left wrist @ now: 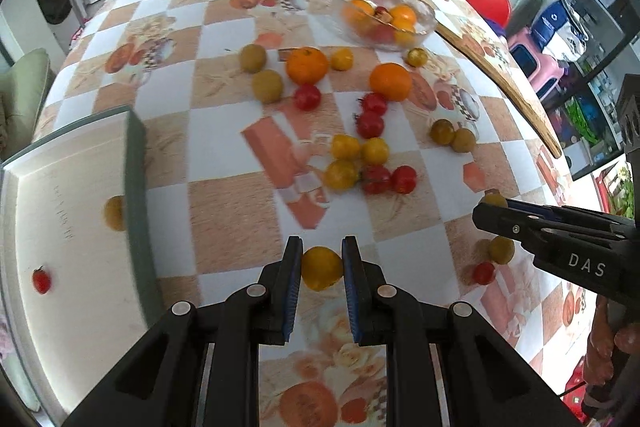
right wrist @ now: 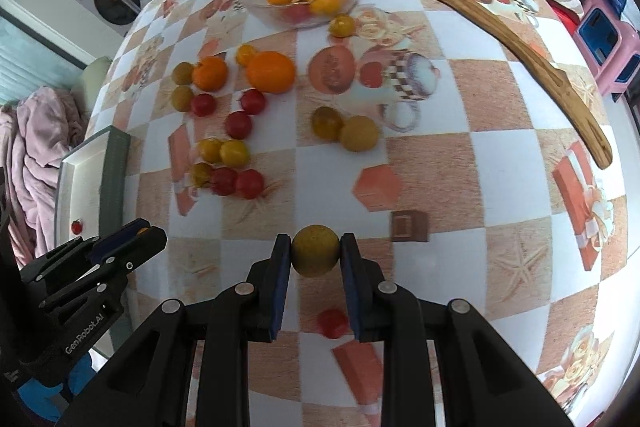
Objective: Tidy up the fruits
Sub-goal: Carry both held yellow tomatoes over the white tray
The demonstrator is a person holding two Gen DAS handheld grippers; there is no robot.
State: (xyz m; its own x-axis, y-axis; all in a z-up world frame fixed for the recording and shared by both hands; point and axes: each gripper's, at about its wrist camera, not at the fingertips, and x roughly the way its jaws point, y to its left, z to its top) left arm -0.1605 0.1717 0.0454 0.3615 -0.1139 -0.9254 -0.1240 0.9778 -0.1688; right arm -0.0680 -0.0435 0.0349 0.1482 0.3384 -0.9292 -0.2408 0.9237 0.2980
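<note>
My left gripper (left wrist: 321,267) is shut on a yellow cherry tomato (left wrist: 321,267), lifted above the checked tablecloth. My right gripper (right wrist: 315,255) is shut on an olive-yellow tomato (right wrist: 315,255); a red tomato (right wrist: 332,323) lies on the cloth below it. Several red, yellow and olive tomatoes and two oranges (left wrist: 307,65) (left wrist: 390,81) lie scattered mid-table. A glass bowl (left wrist: 425,11) at the back holds oranges and tomatoes. At the left, a white tray (left wrist: 72,187) holds a red tomato (left wrist: 41,280) and a yellow one (left wrist: 115,213). The right gripper (left wrist: 494,205) appears at the right edge of the left wrist view.
A long curved wooden stick (right wrist: 500,27) lies along the table's far right side. A small brown block (right wrist: 409,225) sits on the cloth right of my right gripper. Beyond the table stand a red chair (left wrist: 486,1), a pink stool (left wrist: 538,65) and shelves.
</note>
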